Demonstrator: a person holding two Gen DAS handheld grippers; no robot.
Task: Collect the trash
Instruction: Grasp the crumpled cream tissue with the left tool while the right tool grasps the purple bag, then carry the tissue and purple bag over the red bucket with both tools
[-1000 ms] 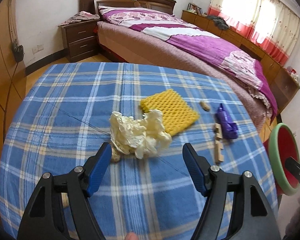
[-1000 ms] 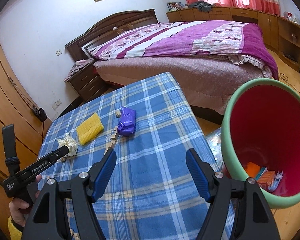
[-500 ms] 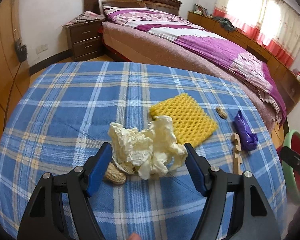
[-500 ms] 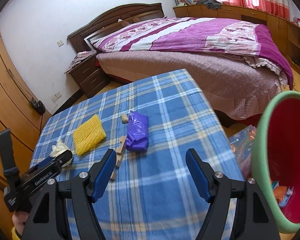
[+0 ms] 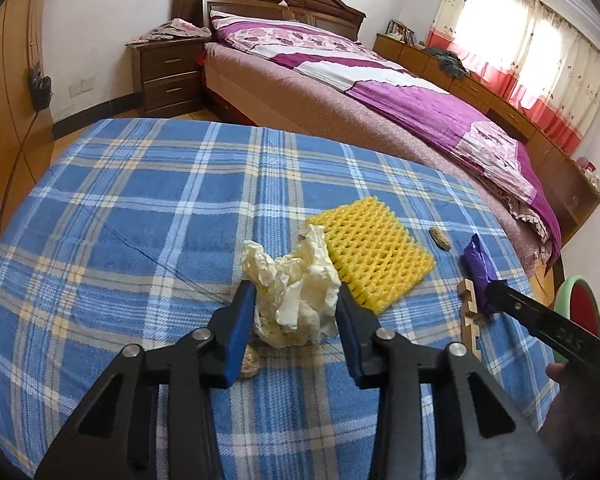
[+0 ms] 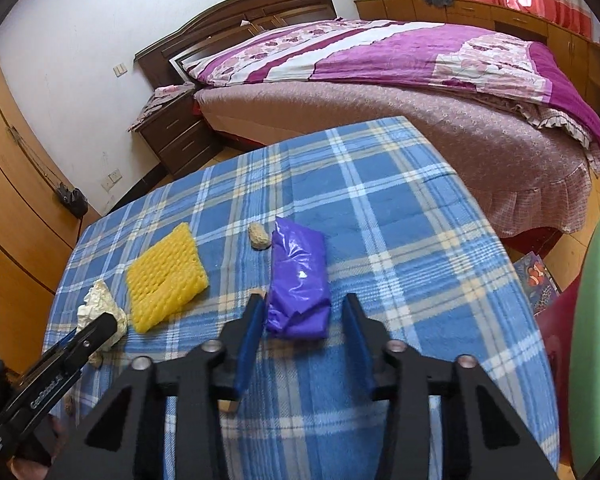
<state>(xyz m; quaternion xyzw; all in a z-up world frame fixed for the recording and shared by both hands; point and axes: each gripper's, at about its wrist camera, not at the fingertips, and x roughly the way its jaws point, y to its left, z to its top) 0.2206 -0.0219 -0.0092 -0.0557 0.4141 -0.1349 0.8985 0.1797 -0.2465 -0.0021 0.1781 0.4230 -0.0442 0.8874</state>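
Bedroom: big bed (image 5: 380, 92) with purple quilt behind, wooden nightstand (image 5: 168, 72) by the headboard, curtained window on the far side. Work surface is my table with a blue plaid cloth (image 5: 140, 220). Green-rimmed red bin (image 6: 592, 320) sits off the table's right edge, only partly in frame.

On the cloth, big to small: yellow foam net (image 5: 374, 254) flat near the middle; purple plastic bag (image 6: 298, 284) to its right, folded; crumpled tissue wad (image 5: 296, 292) touching the net's near-left corner; small wooden pieces (image 5: 470, 316) just left of the bag; one peanut shell (image 6: 259, 235) between net and bag at the far end, another peanut (image 5: 247, 362) under my left gripper's left finger.

Left gripper (image 5: 296, 308): jaws closing, about a third open, tissue wad between the blue pads and both pads look to be touching its sides.

Right gripper (image 6: 300, 320): jaws closing too, similar gap, near end of the purple bag sits between them. Left pad is at the bag's edge; gap still visible on the right pad, so no grip there.
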